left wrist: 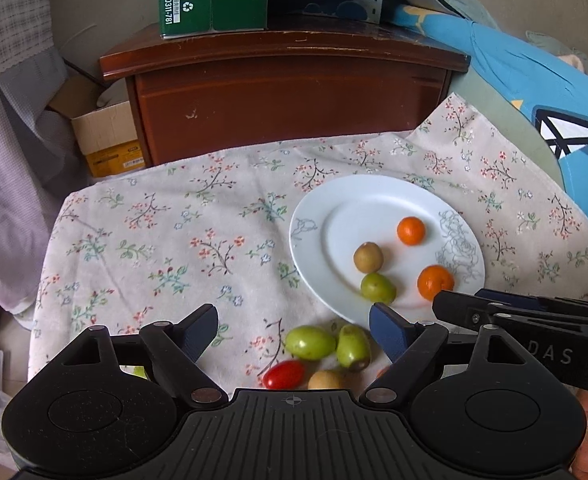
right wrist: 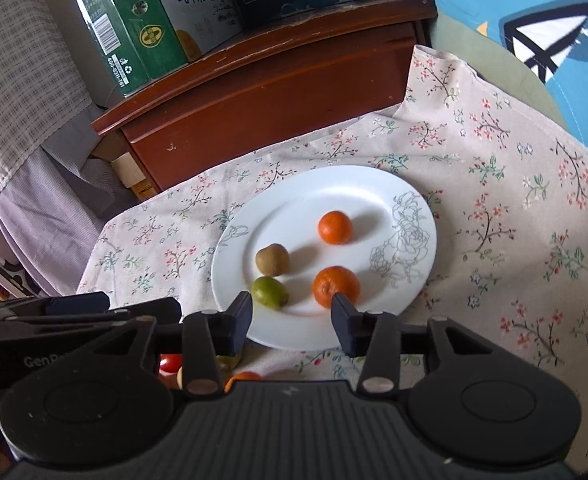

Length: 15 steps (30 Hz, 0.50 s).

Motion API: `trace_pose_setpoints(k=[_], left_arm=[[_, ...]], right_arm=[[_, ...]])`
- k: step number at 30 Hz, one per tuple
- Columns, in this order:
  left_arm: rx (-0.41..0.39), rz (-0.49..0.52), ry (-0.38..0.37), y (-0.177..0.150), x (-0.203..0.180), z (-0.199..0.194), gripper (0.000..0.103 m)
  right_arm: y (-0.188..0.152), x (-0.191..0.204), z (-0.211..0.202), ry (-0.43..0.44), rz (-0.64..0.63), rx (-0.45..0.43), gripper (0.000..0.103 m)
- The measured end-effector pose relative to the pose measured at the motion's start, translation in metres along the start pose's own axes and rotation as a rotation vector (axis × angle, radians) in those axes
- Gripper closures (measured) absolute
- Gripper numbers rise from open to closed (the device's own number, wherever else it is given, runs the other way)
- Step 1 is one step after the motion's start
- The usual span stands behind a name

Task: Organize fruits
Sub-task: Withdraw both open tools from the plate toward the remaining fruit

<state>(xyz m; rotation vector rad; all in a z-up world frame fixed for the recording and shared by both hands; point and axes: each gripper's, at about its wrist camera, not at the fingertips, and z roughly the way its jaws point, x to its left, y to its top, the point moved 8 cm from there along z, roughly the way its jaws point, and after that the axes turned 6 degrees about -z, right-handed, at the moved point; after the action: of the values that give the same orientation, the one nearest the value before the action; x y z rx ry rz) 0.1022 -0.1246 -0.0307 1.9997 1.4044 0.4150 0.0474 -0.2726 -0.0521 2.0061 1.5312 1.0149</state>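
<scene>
While four fruits sit on the white plate (left wrist: 313, 240), more wait on the cloth just off its near rim.
Left gripper (left wrist: 294, 332) spread and empty above the green fruit (left wrist: 309, 342): straddle one, pinch gently. Right gripper (right wrist: 292, 320) parted, holding nothing.

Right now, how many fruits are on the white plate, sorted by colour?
Orange fruits: 2
Brown fruit: 1
Green fruit: 1
Total on the plate: 4
</scene>
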Motion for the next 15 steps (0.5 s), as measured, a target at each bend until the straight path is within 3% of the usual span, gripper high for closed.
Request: trace_pose_setpoints(k=[15], left_arm=[[-0.010,-0.080,0.034,-0.025,0.042,-0.037,0.018]], right_arm=[[-0.031,0.019,-0.026,0.030,-0.012,0.009,0.056]])
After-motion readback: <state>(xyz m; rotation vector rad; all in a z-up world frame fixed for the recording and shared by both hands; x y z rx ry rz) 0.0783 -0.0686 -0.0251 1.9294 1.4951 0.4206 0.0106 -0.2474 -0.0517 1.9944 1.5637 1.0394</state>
